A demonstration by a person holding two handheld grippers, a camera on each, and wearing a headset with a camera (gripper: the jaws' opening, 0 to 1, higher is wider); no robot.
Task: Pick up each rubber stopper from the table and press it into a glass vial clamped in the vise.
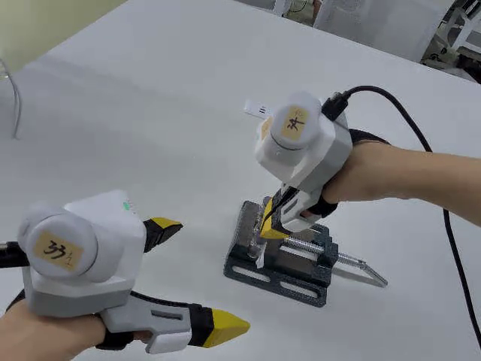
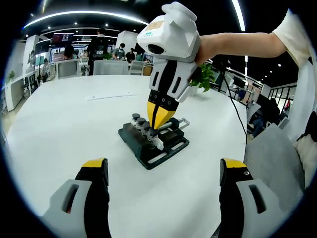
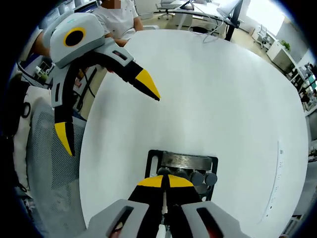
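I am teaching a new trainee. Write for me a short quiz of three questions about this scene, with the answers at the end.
1. True or false: the white left gripper with yellow-tipped jaws holds those jaws wide apart.
2. Choose one: the white right gripper, its yellow tips pressed together, points down over A) a blue tray, B) the dark metal vise, C) a cardboard box.
3. Fill the gap: the small glass vials clamped in a row in the vise are closed with dark round ____.
Key: 1 true; 2 B; 3 stoppers.
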